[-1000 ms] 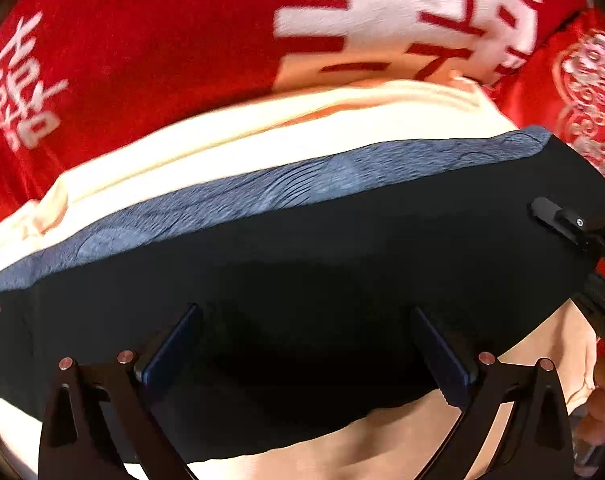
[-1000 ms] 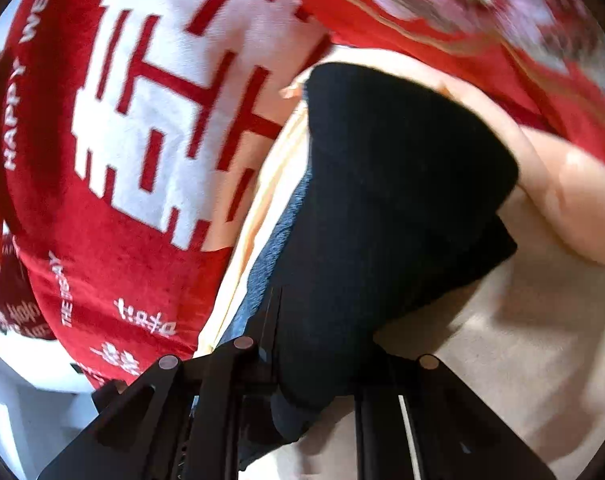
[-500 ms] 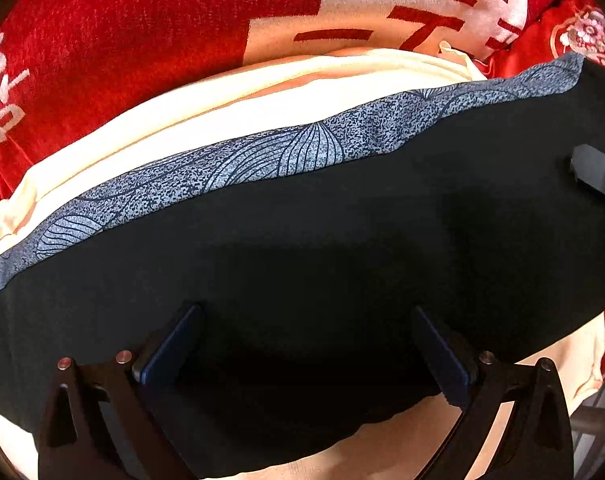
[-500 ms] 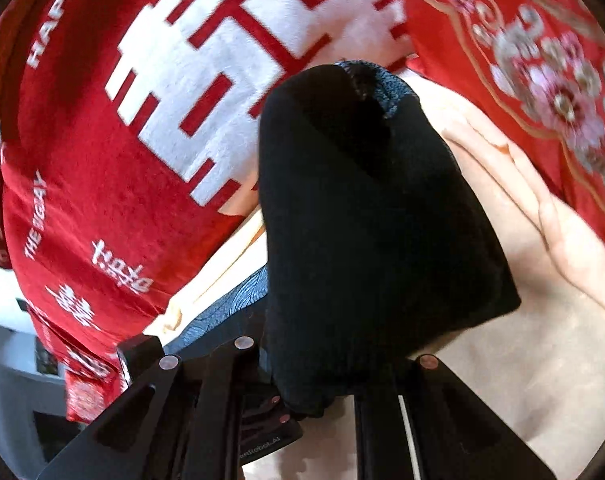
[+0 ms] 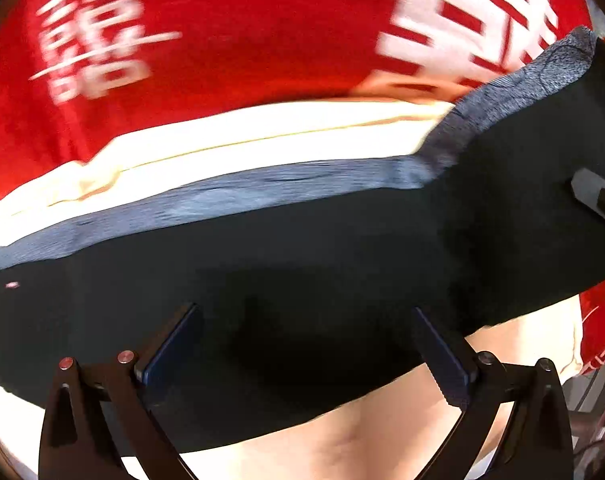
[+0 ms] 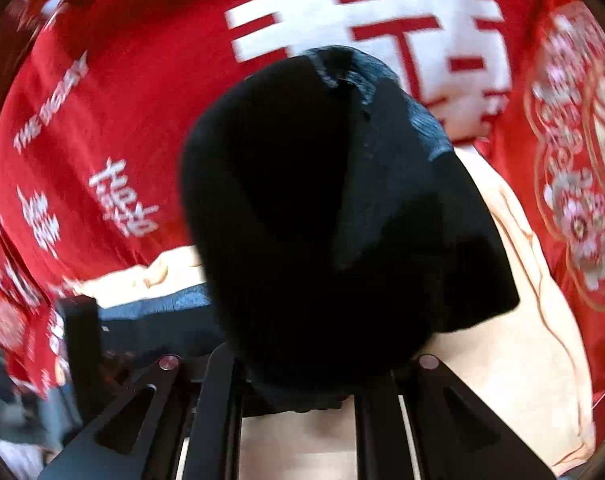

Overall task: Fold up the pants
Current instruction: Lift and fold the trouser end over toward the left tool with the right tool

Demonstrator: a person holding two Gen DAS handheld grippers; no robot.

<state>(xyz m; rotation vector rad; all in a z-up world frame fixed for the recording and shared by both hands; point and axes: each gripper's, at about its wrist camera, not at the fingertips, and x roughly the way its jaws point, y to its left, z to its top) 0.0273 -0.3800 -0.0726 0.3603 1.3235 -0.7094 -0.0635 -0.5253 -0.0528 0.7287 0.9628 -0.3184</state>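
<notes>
A red blanket (image 5: 230, 52) with large white characters is filling the background of both wrist views; in the right wrist view it (image 6: 150, 92) is also showing small white lettering, and a red cloth with pale floral embroidery (image 6: 574, 184) is lying along the right edge. On top of the red blanket a cream-coloured cloth (image 5: 262, 140) is lying spread out, appearing in the right wrist view (image 6: 502, 360) as the pale surface under and to the right of the garment. The black pants (image 5: 302, 264) are stretching across the whole width of the left wrist view, resting on the cream cloth, with a grey patterned waistband (image 5: 230, 196) running along their far edge and rising toward the upper right, where the fabric is being lifted. In the right wrist view the pants (image 6: 322, 220) are hanging as a dark bunched mass directly ahead of the camera, a little of the grey band (image 6: 422, 120) showing near its top. The left gripper (image 5: 306, 344) is standing released, its two fingers (image 5: 174, 344) spread wide apart over the black fabric. The right gripper (image 6: 298, 376) is clenched, grasping the bunched pants between its closely set fingers (image 6: 218, 392). A part of the other gripper is showing at the right edge of the left view, blurred.
</notes>
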